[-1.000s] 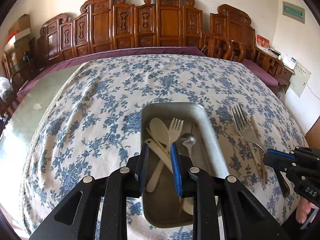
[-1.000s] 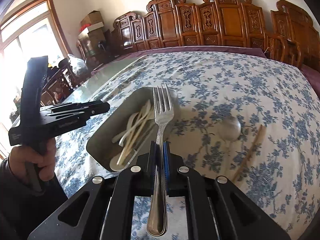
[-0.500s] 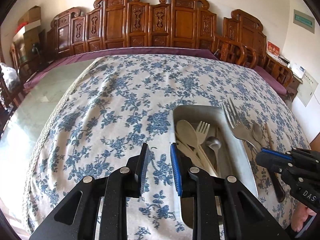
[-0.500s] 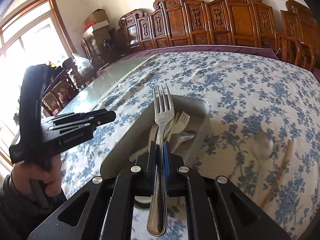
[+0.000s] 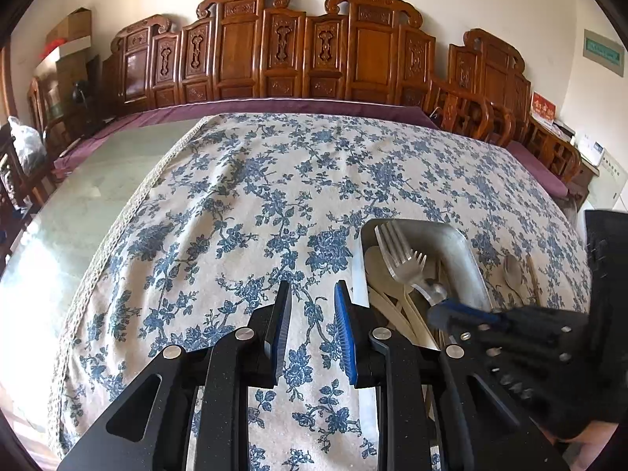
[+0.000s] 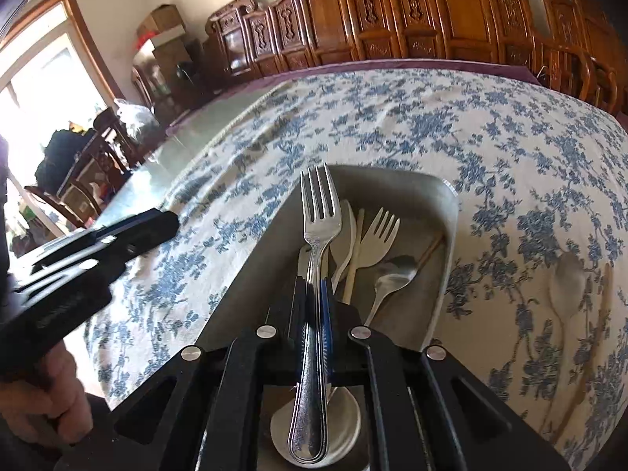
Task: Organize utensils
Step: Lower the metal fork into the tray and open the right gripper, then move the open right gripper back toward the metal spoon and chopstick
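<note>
My right gripper (image 6: 314, 286) is shut on the handle of a metal fork (image 6: 318, 212), held tines forward above the metal tray (image 6: 451, 212). In the tray lie a cream plastic fork (image 6: 376, 235), a metal spoon (image 6: 392, 274) and other pale utensils. In the left wrist view the same metal fork (image 5: 400, 255) hangs over the tray (image 5: 467, 251) in the right gripper (image 5: 443, 308). My left gripper (image 5: 312, 302) is open with nothing between its pads, above the floral cloth just left of the tray.
A spoon (image 6: 565, 286) and a thin wooden stick (image 6: 604, 314) lie on the floral tablecloth (image 5: 274, 196) right of the tray. Bare glass tabletop (image 5: 78, 212) shows left of the cloth. Carved wooden chairs (image 5: 298, 51) line the far side. A hand holds the left gripper (image 6: 165, 223).
The right gripper has carried the metal fork from beside the tray to over its middle, slightly lower. The left gripper has shifted left, off the tray and over the cloth.
</note>
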